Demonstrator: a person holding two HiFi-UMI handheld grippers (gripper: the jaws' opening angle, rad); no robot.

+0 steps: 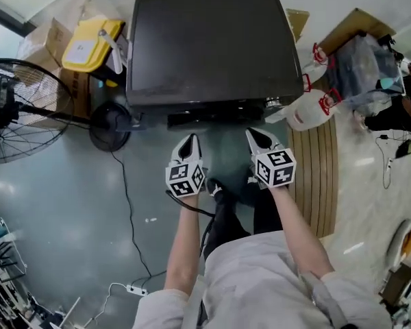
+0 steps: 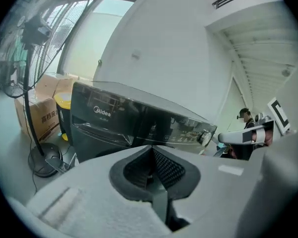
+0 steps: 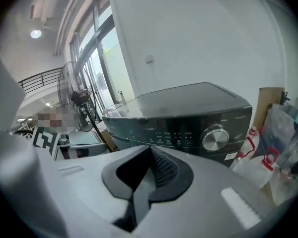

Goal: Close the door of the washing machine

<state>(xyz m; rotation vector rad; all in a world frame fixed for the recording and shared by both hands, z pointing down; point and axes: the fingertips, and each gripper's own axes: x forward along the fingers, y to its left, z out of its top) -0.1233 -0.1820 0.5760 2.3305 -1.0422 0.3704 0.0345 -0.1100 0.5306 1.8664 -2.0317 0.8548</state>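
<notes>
**item:** washing machine (image 1: 205, 43), a dark front-loader on the grey floor (image 1: 68, 204). no bench shows, so places are given by the machine's own edges and corners.

**door:** no view shows it face-on. a dark strip (image 1: 212, 120) juts out under the front edge of the top, from the middle towards the right. it is probably the door's rim standing ajar, but that cannot be settled. in both gripper views the gripper bodies hide the front below the control panel.

**controls:** silver knob (image 3: 214, 137) near the front right corner.

**tongs:**
- left gripper (image 1: 190, 141): just off the front edge, left of middle. jaws are clenched tip to tip with nothing between them.
- right gripper (image 1: 259, 136): just off the front edge, right of middle. jaws are likewise clenched and empty.
- neither gripper touches the machine.

**surroundings:**
- standing fan (image 1: 14, 112), well off the left edge.
- yellow-lidded bin (image 1: 89, 43), beside the back left corner.
- white jugs (image 1: 312, 108), at the front right corner.
- slatted board (image 1: 315, 177), on the floor beyond the jugs.
- cable (image 1: 130, 211), trailing across the floor.

**handling (judged):**
- the door is likely stiff and hinged, with glass in a plastic ring. it should be moderately weighty but swing freely.
- the glossy rim would be slippery to pinch.
- it is better pushed with closed jaw tips on the outer ring, on the side away from the hinge.
- a firm last press should seat the latch.
- avoid striking the glass.

**status:** closing not yet begun.
</notes>
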